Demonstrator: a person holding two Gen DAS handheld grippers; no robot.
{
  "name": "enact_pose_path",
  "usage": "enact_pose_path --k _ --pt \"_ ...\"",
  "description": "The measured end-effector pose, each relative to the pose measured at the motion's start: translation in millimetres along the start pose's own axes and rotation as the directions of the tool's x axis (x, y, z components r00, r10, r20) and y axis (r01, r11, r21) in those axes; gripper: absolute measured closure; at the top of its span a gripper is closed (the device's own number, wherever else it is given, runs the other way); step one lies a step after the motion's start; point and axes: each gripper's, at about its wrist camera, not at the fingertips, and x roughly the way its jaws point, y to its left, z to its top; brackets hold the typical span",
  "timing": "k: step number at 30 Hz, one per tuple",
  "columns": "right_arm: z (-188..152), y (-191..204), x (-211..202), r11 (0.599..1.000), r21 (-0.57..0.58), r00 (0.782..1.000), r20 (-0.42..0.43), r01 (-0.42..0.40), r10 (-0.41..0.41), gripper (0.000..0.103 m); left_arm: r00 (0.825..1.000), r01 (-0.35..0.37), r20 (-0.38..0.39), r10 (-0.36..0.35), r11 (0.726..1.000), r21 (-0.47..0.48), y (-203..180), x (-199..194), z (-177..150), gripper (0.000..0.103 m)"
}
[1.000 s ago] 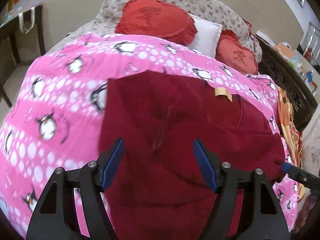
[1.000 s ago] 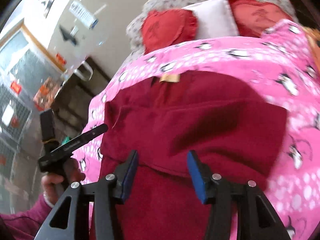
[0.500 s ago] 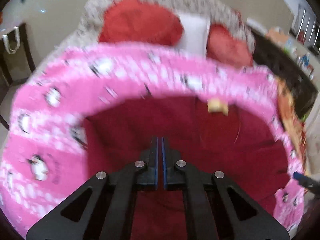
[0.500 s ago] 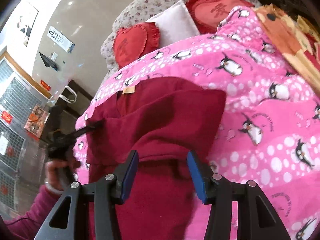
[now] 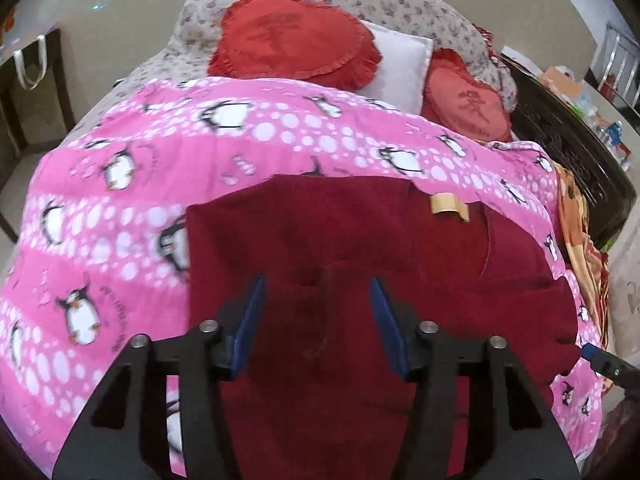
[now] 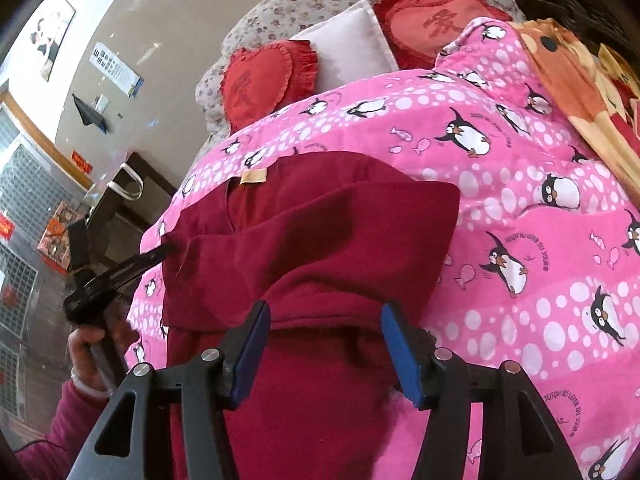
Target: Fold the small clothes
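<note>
A dark red garment (image 5: 360,248) with a tan neck label (image 5: 446,204) lies on a pink penguin blanket (image 5: 120,216). Its sides are folded in over the middle. My left gripper (image 5: 320,320) is open and empty, low over the garment's near part. My right gripper (image 6: 324,348) is open and empty over the same garment (image 6: 312,240), with the folded flap just ahead of it. The left gripper also shows in the right wrist view (image 6: 160,254), its tip at the garment's left edge. The right gripper's tip shows in the left wrist view (image 5: 600,362) at the garment's right edge.
Red heart cushions (image 5: 292,40) and a white pillow (image 5: 400,64) lie at the head of the bed. An orange patterned blanket (image 6: 580,72) lies to the right. A dark wooden frame (image 5: 572,152) borders the bed. A dark table (image 6: 120,200) stands to the left.
My left gripper was open, shut half a second ago, and is open again now. The right gripper stayed open and swung right, then drew back a little.
</note>
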Motion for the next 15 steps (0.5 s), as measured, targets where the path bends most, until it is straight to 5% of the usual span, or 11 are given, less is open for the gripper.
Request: enact_pose_path --k 6,8,15 --pt "0 -10 2 0.999 0.031 1.0 -0.004 -0.007 0.007 0.047 0.995 -0.042 -0.087 0.048 0.997 0.064 -18 45 0 0.054" --pt "0 -12 2 0.999 0.041 1.0 -0.002 -0.009 0.009 0.047 0.996 -0.038 -0.08 0.043 0.997 0.068 -20 46 0 0.098" --pt "2 -15 -1 1.0 0.031 1.0 0.0 0.002 -0.002 0.047 0.997 0.05 0.065 -0.046 0.997 -0.058 20 -24 16 0.099"
